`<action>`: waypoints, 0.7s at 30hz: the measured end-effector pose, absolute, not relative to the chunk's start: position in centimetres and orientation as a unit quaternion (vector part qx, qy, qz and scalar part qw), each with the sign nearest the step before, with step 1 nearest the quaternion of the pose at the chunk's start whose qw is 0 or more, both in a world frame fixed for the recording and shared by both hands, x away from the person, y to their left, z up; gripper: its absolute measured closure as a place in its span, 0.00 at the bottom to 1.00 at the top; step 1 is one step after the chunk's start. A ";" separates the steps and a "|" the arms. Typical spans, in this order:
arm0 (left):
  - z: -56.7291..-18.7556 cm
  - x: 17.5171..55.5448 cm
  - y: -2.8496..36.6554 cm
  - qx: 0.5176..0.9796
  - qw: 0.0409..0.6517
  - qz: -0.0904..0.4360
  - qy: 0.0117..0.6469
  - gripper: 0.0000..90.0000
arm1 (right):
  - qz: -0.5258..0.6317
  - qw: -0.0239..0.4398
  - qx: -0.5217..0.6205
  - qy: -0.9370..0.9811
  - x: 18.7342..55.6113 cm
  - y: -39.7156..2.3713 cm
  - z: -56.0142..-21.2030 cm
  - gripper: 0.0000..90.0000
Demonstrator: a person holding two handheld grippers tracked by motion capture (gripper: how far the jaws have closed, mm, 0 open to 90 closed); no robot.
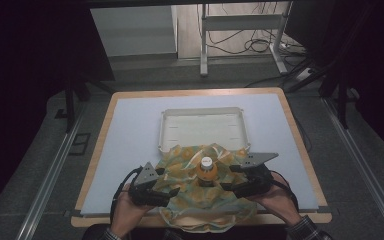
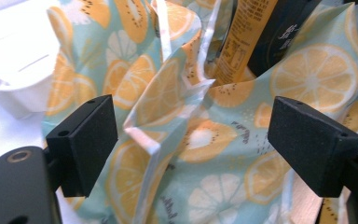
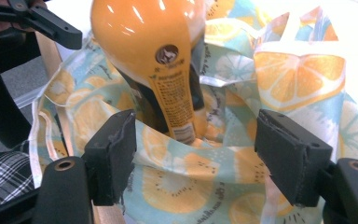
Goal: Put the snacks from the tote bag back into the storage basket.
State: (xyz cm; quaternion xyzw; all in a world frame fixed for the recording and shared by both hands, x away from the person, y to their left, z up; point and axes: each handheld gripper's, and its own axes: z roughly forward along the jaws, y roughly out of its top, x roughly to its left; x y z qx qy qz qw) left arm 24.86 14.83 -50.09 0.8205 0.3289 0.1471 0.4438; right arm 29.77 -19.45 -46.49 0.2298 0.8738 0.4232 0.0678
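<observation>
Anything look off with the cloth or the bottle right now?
Nothing spilled or damaged. The fruit-print cloth is rumpled, and its near edge droops over the table edge. The orange bottle stands upright on it, capped. Both the left gripper and right gripper are open.

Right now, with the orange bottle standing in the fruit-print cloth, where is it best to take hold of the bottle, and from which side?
Probably the narrow neck below the white cap of the orange bottle, coming from above. The bottle stands upright, and the fruit-print cloth is bunched around its lower body, so only the top is free.
</observation>
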 end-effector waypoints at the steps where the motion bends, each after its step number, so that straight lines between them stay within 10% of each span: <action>1: -50.1 24.8 15.0 0.819 0.447 0.147 0.329 0.16 | 0.425 0.068 0.228 0.873 29.7 -19.4 -46.4 0.31; 21: -50.3 24.3 15.8 0.805 0.469 0.119 0.343 0.11 | 0.442 0.056 0.228 0.865 29.1 -18.2 -45.3 0.16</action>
